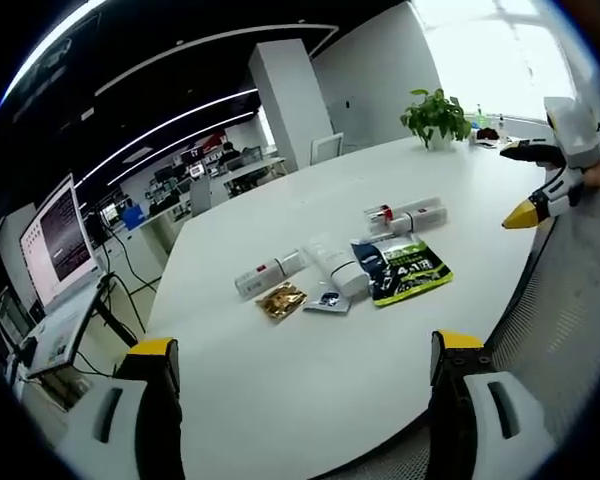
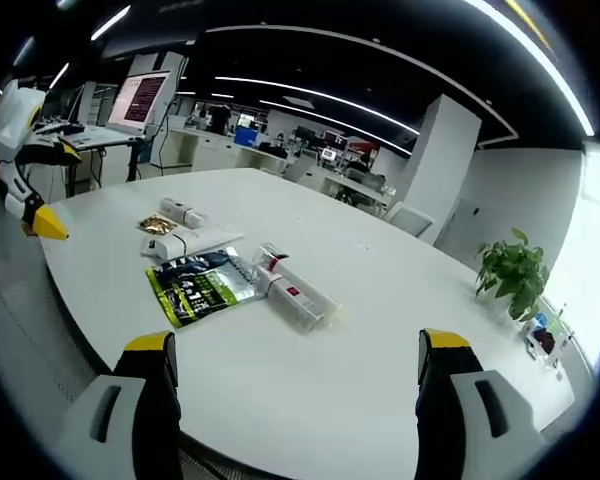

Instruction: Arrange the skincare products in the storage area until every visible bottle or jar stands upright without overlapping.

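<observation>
**Skincare items lying flat near the middle of the white table, both grippers held clear**

The left gripper [image 1: 300, 360] hovered over the near edge of the white table [image 1: 310, 400], its yellow-tipped jaws spread wide with nothing between them. The right gripper [image 2: 290, 360] was likewise held above the table [image 2: 310, 400] edge, jaws wide apart and empty. In the left gripper view the right gripper [image 1: 540, 205] entered from the right, beyond the table's edge; in the right gripper view the left gripper [image 2: 25, 200] entered from the left, also off the table's edge.

The products lay in a loose cluster toward the middle of the table, none standing upright. A clear boxed tube with a red label [image 1: 270, 272] lay on its side beside a gold sachet [image 1: 281, 300]. A white tube [image 1: 336, 266] lay flat between that box and a dark green pouch [image 1: 402, 268], with a small dark sachet [image 1: 328, 299] just beside it. A second clear box with a red cap [image 1: 405, 215] lay on its side behind the pouch.

A potted plant [image 1: 436, 118] stood near the far edge. A monitor [image 1: 55, 240] stood off the table's left side.
</observation>
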The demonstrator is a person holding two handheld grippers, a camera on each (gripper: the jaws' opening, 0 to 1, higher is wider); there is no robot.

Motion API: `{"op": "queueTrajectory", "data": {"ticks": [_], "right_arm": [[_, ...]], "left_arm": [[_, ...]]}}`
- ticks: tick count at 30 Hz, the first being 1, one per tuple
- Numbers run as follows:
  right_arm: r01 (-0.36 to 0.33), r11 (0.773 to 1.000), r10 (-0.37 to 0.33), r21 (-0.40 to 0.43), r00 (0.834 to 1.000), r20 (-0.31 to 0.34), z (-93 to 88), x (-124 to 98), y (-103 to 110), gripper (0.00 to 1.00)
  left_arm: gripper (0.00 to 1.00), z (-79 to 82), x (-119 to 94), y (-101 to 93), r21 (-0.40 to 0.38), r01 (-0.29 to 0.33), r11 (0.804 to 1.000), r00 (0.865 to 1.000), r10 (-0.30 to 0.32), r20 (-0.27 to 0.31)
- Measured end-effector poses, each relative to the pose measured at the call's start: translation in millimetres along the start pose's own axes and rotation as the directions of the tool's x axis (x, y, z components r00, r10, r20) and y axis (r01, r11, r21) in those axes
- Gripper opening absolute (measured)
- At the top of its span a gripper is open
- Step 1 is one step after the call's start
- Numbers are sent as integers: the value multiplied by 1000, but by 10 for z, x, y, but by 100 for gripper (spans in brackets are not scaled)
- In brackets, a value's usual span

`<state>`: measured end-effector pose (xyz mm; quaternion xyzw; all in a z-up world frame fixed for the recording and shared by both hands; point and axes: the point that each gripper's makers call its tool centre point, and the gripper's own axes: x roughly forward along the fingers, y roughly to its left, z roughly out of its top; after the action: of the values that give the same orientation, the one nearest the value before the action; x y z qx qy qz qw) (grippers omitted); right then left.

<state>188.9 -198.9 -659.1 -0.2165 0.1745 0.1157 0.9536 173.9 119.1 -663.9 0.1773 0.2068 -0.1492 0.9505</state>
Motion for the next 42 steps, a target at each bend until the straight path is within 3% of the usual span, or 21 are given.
{"op": "queueTrajectory", "data": {"ticks": [11,19,26,32,36,40,42], "right_arm": [[-13,1000,13,1,1000,-14,-33,12,16,100],[13,1000,-13,5,1000,5,4,-10,-25,100],[15,1000,-16,24,1000,27,37,-16,-40,100],[26,999,-27,27,999,36,38,-21,-73,100],[-15,999,14,-31,1000,-14,-32,8,16,100],[-39,998,38,-47,999,-19,-5,-5,58,100],[-30,990,25,-138,999,-34,13,19,-8,100]], "left_arm": [[98,-19,24,48,11,-18,1000,1000,18,-7],[99,-40,18,-16,23,15,1000,1000,-15,-19],[98,-43,20,6,18,1,1000,1000,0,-24],[99,-64,42,-71,72,28,997,999,-25,-48],[99,-50,53,34,46,8,999,1000,-7,-21],[99,-65,65,101,32,-4,999,1000,5,-20],[99,-91,70,89,30,5,1000,1000,-4,-31]]}}
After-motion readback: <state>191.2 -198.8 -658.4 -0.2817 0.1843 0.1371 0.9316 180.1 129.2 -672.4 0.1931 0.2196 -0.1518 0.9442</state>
